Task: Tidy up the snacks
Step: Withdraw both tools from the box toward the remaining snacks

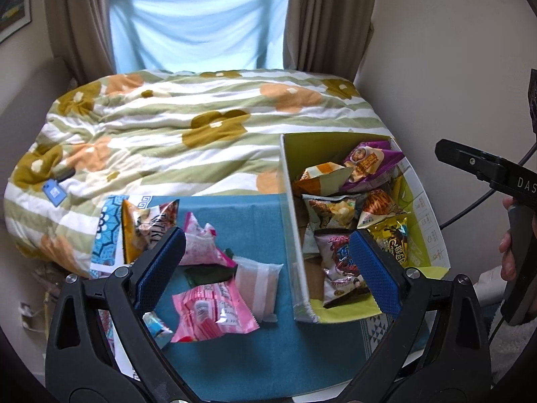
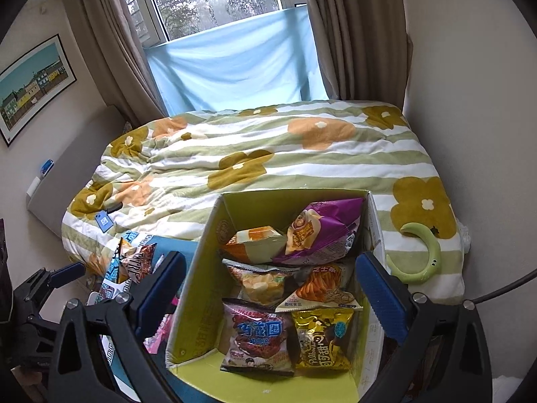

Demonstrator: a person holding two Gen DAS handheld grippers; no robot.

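Snacks are split: six bags lie in the box (image 2: 201, 288); loose packets, a pink one (image 1: 211, 312) among them, wait on the blue cloth (image 1: 255, 356) left of the box; left gripper (image 1: 265, 268) hangs above them, jaws wide, empty; right gripper (image 2: 272, 295) gapes empty over the box; sorting looks half done; next, probably, the left should drop and pinch that pink packet.

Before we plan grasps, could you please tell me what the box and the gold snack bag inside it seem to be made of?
The box looks like matte corrugated cardboard: yellow-green inside, with folded flaps and a raw edge showing. The gold snack bag looks like glossy metallised plastic film, probably foil-lined: it glints, crinkles and has crimped seams.
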